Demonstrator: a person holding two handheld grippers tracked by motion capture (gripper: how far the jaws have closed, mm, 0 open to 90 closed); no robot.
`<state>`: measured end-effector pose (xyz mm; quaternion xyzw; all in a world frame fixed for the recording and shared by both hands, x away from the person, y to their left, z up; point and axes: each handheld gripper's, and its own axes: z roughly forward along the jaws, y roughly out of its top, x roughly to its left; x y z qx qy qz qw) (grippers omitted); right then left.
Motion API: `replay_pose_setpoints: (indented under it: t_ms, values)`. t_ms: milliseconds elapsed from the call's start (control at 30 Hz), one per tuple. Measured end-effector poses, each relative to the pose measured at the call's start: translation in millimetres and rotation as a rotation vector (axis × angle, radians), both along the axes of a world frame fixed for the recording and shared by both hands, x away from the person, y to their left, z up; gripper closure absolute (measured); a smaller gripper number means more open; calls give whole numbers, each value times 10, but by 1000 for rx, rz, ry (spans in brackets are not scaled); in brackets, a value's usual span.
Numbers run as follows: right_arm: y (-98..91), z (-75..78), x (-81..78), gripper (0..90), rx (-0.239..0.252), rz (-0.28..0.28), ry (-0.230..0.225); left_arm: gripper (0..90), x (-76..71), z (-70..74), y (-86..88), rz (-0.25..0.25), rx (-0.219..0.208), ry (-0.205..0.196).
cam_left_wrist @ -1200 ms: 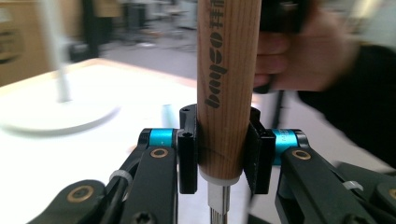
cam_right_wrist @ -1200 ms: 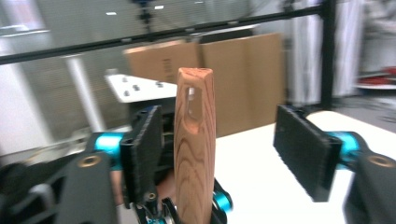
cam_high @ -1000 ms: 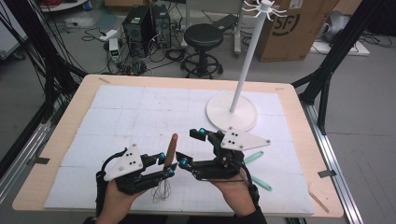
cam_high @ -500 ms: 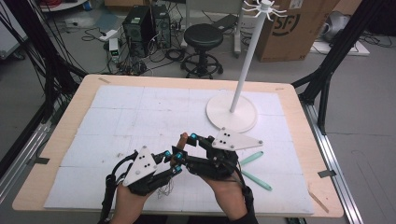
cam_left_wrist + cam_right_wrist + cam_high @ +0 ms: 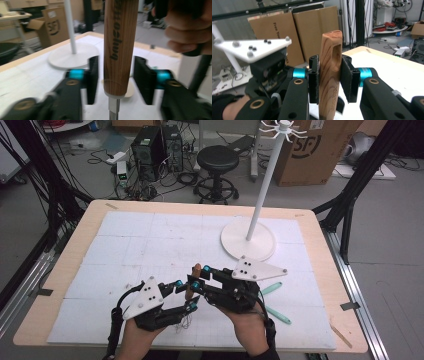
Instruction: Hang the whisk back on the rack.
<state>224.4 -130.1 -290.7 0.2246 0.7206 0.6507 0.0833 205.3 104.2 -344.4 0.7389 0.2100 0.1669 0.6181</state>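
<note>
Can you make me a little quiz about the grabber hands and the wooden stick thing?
1. True or false: the right gripper has its jaws pressed on the wooden handle.
2. How do the left gripper jaws stand next to the handle? A: squeezing it. B: apart from it, with a gap on each side. C: far away from it.
3. What colour is the tall stand on the table?

Key
1. True: both pads touch the handle, and those jaws have just been closing on it.
2. B: those jaws have just been opening, with the handle between them.
3. White.
</note>
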Motion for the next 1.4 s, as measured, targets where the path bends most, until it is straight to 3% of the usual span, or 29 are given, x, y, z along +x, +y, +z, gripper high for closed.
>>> replay_pose_setpoints:
  t_ms: [67,100,133,167,200,233,267,300,333,367,400,433,467,533,633,700,1000,1267,1367,1400]
  values:
    - [-41,7,11,710,6,17,7,443,11,5,25,-30,-15,8]
    - [-73,9,25,710,13,40,6,428,38,17,91,-98,-45,40]
    - [-73,9,25,710,13,40,6,420,38,17,91,-98,-45,40]
    - [-118,9,43,711,39,90,11,414,58,22,141,-149,-72,63]
    - [-118,9,43,711,39,90,11,403,58,22,141,-149,-72,63]
    - [-151,7,58,711,62,144,15,400,72,24,196,-195,-101,72]
    - [-157,7,61,711,66,167,10,401,72,24,196,-195,-101,72]
    - [-157,7,61,711,66,167,10,401,80,27,225,-226,-114,78]
    - [-167,6,64,712,82,228,0,401,82,32,261,-256,-124,77]
    - [-167,6,64,712,82,228,0,401,82,32,261,-256,-124,77]
    - [-169,7,65,711,88,250,-2,401,82,35,278,-291,-134,82]
    - [-162,11,70,712,107,314,-13,409,74,36,281,-329,-137,87]
    - [-162,11,70,712,107,314,-13,415,74,36,281,-329,-137,87]
    - [-141,12,73,712,115,366,-18,433,64,24,263,-382,-110,89]
    - [-116,7,75,713,117,400,-20,462,59,9,246,-424,-107,99]
    - [-93,-15,82,713,141,464,-15,485,52,-4,241,-463,-111,99]
    - [-53,-55,100,713,185,580,18,601,46,-3,246,-546,-140,102]
    - [-27,-79,105,715,189,585,15,706,31,-15,211,-567,-123,94]
    - [-29,-86,98,714,189,575,14,709,30,-12,209,-546,-118,102]
    - [-40,-86,94,704,199,540,29,710,28,-5,209,-513,-122,103]
